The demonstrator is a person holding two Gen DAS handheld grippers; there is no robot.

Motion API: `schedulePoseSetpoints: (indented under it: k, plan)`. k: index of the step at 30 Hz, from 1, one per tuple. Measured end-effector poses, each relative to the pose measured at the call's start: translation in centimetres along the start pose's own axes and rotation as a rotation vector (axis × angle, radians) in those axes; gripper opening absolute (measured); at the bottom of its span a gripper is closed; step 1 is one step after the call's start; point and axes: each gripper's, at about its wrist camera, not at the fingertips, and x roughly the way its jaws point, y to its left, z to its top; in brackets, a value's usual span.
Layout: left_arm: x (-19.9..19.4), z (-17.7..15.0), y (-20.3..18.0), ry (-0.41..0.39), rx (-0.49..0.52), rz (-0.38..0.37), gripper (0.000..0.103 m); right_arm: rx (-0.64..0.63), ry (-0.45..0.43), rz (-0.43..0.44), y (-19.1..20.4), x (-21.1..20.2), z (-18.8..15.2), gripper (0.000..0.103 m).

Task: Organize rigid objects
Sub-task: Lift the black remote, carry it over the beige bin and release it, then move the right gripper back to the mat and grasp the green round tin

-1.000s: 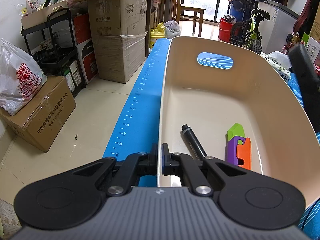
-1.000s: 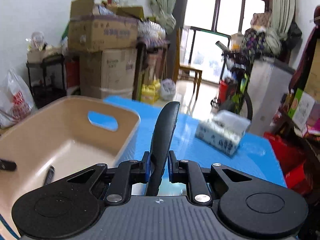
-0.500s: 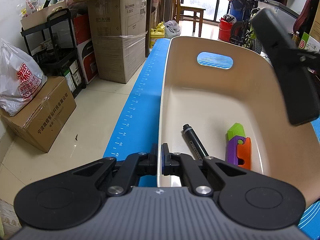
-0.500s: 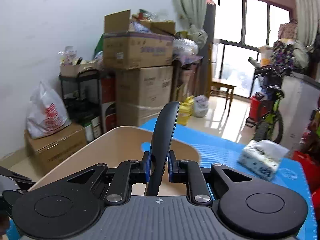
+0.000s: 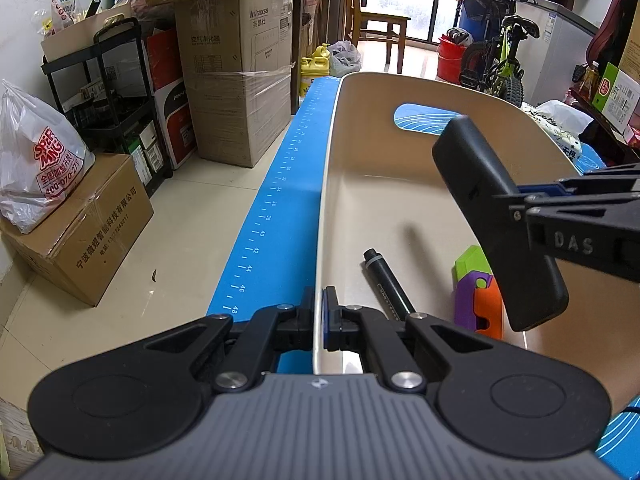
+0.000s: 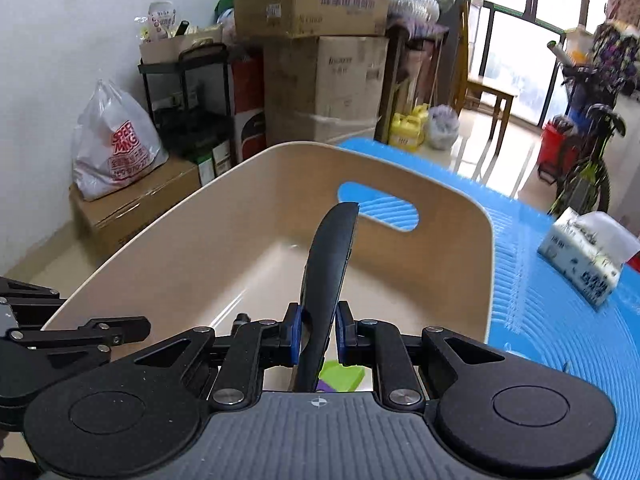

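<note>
Black slab carried over the beige bin, left claw pinning the bin's wall.

Nearest, left claw [image 5: 319, 318] clamped together on the near-left rim of the beige bin [image 5: 400, 184], angled down, steadying it on the blue bench [image 5: 264, 232]. Just beyond, inside the bin: black marker [image 5: 387, 284] on the floor, green-purple-orange toy [image 5: 478, 292] to its right. Above the toy, right claw [image 6: 317, 330] reaching in from the right, pitched downward, clamped on a flat black slab-like object [image 6: 330, 272], perhaps a remote, gripped low with most of its length jutting forward, unsupported. Likely risks: released from this height, could strike the toy or marker and bounce; gripped so near one end, could pivot in the pads. Farther right, tissue pack [image 6: 584, 264] on the bench, well apart.
</note>
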Motion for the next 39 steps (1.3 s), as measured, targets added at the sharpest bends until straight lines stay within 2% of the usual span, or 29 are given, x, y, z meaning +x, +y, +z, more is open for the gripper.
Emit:
schedulePoseSetpoints:
  k: [2,8,12,13,14,17,19,25,31,34,39]
  plan:
    - [0.0,0.0,0.0,0.000,0.000,0.001,0.004,-0.023,0.042,-0.013,0.3,0.6,0.0,0.025]
    - [0.0,0.0,0.1,0.000,0.000,0.001,0.004,-0.046,0.177,0.037,0.5,2.2,-0.2,0.025]
    - [0.0,0.0,0.1,0.000,0.000,0.001,0.004,-0.051,0.203,0.040,0.6,2.5,-0.2,0.025]
    - [0.0,0.1,0.2,0.000,0.000,0.000,0.004,-0.056,0.201,0.035,0.8,2.5,-0.2,0.029]
    - [0.0,0.1,0.2,0.001,0.000,0.000,0.004,-0.060,0.196,0.032,0.9,2.4,-0.2,0.033]
    - [0.0,0.1,0.2,0.000,0.001,0.000,0.004,-0.069,0.154,0.022,1.2,1.7,-0.3,0.056]
    - [0.0,0.1,0.2,0.001,0.001,0.001,0.004,-0.066,0.117,0.008,0.9,1.0,-0.1,0.064]
    - [0.0,0.1,0.2,0.001,0.001,0.002,0.004,-0.045,-0.013,-0.019,-0.4,-2.3,-0.4,0.076]
    - [0.0,0.1,0.2,0.001,0.001,0.002,0.004,0.025,-0.148,-0.071,-3.2,-6.7,-0.8,0.085]
    - [0.0,0.1,0.2,0.001,0.002,0.002,0.004,0.053,-0.188,-0.104,-4.6,-8.4,-1.4,0.097]
    - [0.0,0.1,0.2,0.001,0.002,0.002,0.004,0.099,-0.187,-0.159,-7.0,-9.5,-3.5,0.097]
